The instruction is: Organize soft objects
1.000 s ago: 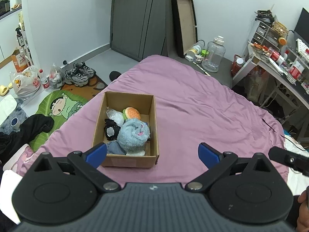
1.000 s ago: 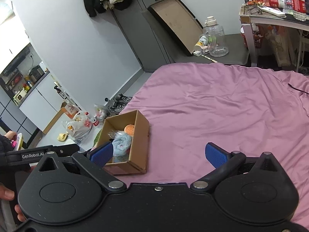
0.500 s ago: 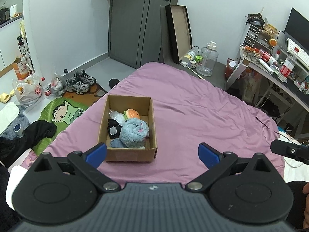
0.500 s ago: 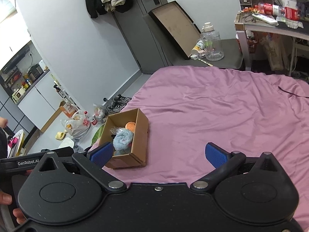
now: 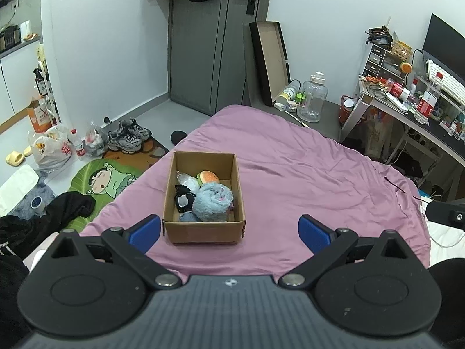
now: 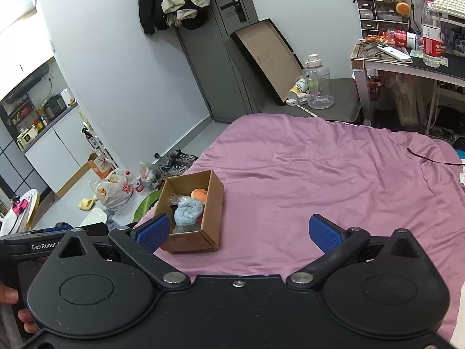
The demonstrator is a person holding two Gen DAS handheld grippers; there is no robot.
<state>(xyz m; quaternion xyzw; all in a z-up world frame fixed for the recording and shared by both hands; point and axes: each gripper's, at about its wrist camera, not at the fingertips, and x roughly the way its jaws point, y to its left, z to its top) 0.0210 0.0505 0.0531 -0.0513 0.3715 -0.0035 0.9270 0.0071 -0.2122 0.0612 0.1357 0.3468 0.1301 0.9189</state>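
Both jaws wide, empty. Full box (image 5: 203, 229) near bed (image 5: 305, 186) edge; risks tipping off if nudged.

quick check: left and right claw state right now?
Left claw: open, holding nothing.
Right claw: open, holding nothing.

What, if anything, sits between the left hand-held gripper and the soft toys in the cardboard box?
Nothing visible. The left hand-held gripper hangs open over the purple bedsheet, and only bare sheet and the near wall of the open-topped cardboard box lie ahead. The blue plush sits on top, reachable from above.
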